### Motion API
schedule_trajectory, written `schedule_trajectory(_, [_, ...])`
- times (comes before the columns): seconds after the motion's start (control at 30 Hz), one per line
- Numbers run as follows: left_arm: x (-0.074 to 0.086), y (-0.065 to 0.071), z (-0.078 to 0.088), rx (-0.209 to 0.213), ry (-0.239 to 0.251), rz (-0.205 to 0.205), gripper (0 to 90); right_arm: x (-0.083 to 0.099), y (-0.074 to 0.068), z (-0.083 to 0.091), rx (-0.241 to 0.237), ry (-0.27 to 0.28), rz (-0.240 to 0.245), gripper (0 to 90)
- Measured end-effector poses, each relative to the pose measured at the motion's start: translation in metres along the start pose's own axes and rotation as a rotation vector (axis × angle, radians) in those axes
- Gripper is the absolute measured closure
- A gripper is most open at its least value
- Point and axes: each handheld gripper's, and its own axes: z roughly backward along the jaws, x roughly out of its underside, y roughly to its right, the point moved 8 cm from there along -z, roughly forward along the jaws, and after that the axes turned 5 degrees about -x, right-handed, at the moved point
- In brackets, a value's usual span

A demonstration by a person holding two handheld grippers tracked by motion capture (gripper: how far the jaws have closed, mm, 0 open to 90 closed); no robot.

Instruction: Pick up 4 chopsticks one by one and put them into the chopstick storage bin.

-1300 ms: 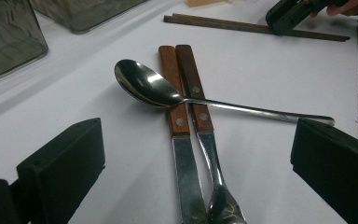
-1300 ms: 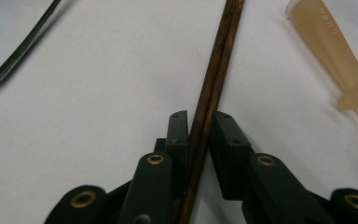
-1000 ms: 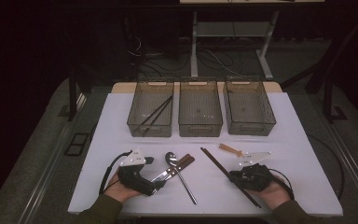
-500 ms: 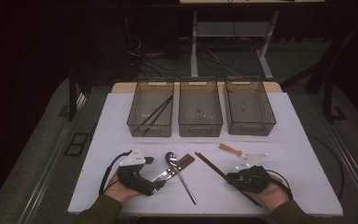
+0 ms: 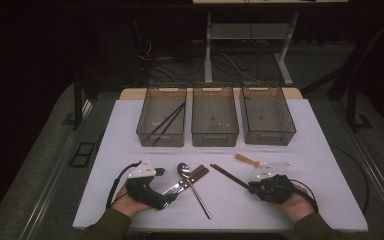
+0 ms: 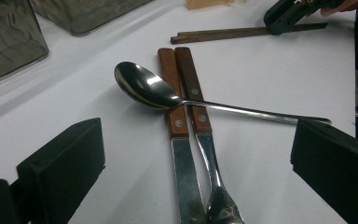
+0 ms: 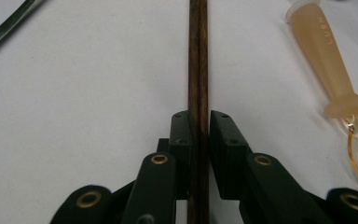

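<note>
Dim room – grey floor [image 5: 40,165], desk legs [image 5: 208,55] behind.

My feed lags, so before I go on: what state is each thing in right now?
Right gripper: shut on chopsticks.
Left gripper: open, holding nothing.
Spoon: lying across two wood-handled utensils.
Left bin: holds dark sticks.
Middle bin, right bin: look empty.

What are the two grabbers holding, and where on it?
The right gripper pinches the pair of brown chopsticks near one end, its fingers on either side. The left gripper is open, holding nothing.
</note>
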Motion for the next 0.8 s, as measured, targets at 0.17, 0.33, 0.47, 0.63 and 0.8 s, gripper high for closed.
schedule_trajectory(0.17, [0.0,0.0,0.0,0.003,-0.001,0.0,1.7,-0.001,0.002,0.002,-0.025,0.026,-0.03,78.1])
schedule_trajectory(0.33, [0.0,0.001,0.0,0.006,-0.001,-0.001,1.7,-0.002,0.01,0.017,-0.048,0.09,-0.085,78.2])
schedule_trajectory(0.47, [0.0,0.001,0.0,0.007,-0.001,-0.001,1.7,0.005,0.015,0.022,-0.058,0.083,-0.096,79.2])
schedule_trajectory(0.63, [0.0,0.001,0.0,0.007,-0.001,0.001,1.7,0.008,0.011,0.019,-0.08,0.062,-0.086,80.5])
schedule_trajectory(0.8, [0.0,0.001,-0.001,0.008,-0.001,0.004,1.7,0.009,0.009,0.016,-0.087,0.046,-0.077,81.4])
